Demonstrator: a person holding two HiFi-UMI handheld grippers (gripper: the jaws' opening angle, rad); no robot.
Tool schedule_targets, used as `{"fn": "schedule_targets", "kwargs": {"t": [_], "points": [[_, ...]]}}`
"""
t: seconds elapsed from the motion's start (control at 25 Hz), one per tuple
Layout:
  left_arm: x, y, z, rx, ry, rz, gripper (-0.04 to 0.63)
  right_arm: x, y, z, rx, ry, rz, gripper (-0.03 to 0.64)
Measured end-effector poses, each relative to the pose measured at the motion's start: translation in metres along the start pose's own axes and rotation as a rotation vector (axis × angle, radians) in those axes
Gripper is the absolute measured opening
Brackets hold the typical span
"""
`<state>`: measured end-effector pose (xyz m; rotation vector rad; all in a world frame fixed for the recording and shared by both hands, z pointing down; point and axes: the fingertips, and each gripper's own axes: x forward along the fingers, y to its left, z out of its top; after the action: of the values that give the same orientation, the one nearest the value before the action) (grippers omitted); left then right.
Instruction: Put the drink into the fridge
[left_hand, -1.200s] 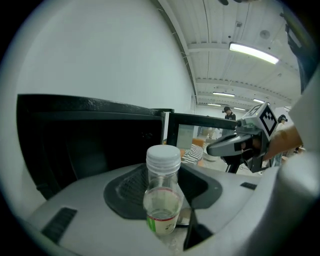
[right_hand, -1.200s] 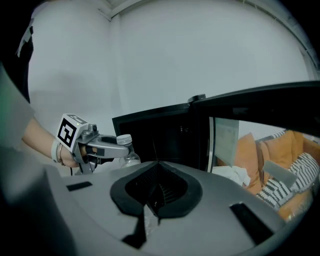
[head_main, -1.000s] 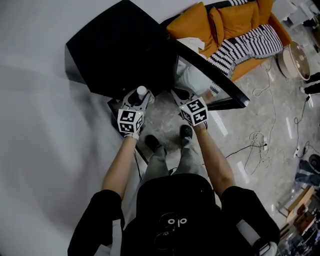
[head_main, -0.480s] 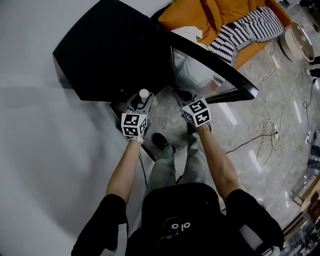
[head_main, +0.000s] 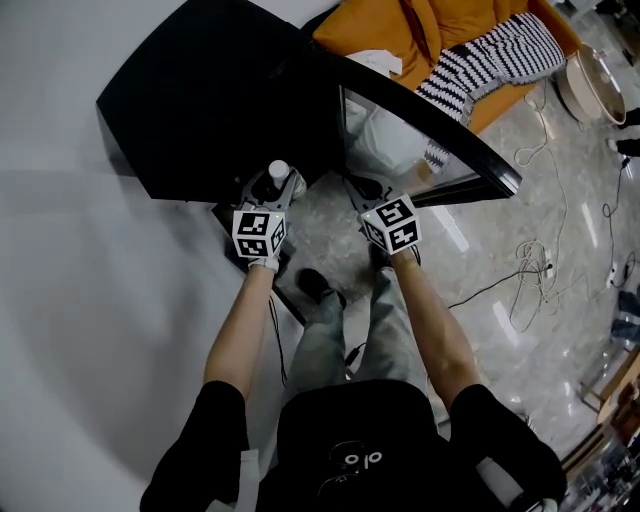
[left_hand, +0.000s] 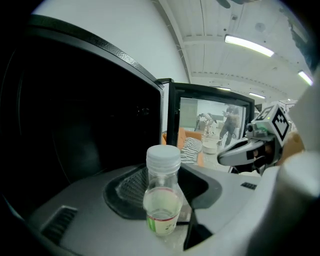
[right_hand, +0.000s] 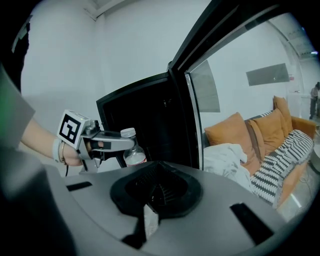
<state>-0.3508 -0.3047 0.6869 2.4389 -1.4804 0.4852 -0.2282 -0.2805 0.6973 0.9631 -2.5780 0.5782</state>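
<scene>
While left gripper (head_main: 272, 190) clamps drink (left_hand: 162, 195) before fridge (head_main: 220, 100), right gripper (right_hand: 155, 191) closed, empty.

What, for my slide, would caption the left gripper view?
Left tool holds a white-capped drink bottle before the open black fridge.

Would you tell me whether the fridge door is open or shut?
Open: the glass door stands swung out from the black fridge.

Grips a clear, white-capped bottle (left_hand: 161, 175) upright in the left gripper (left_hand: 169, 197), pale liquid filling its lower part. Faces the fridge (left_hand: 75, 125) and its dark interior from 9 to 11 o'clock. Looks past the open glass door (left_hand: 212, 117) at 1 o'clock. Catches the right gripper (left_hand: 235, 156), marker cube (left_hand: 276, 120) uppermost, at 3 o'clock.
</scene>
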Motion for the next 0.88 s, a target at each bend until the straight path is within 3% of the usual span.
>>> {"fn": "schedule_targets", "kwargs": {"t": [0.44, 0.88], "points": [[0.046, 0.108, 0.019, 0.024, -0.07, 0.19, 0.187, 0.029, 0.013, -0.023, -0.009, 0.016, 0.043, 0.008], [0.073, 0.142, 0.011, 0.005, -0.124, 0.238, 0.187, 0.052, -0.007, -0.022, -0.012, 0.008, 0.038, 0.008]]}}
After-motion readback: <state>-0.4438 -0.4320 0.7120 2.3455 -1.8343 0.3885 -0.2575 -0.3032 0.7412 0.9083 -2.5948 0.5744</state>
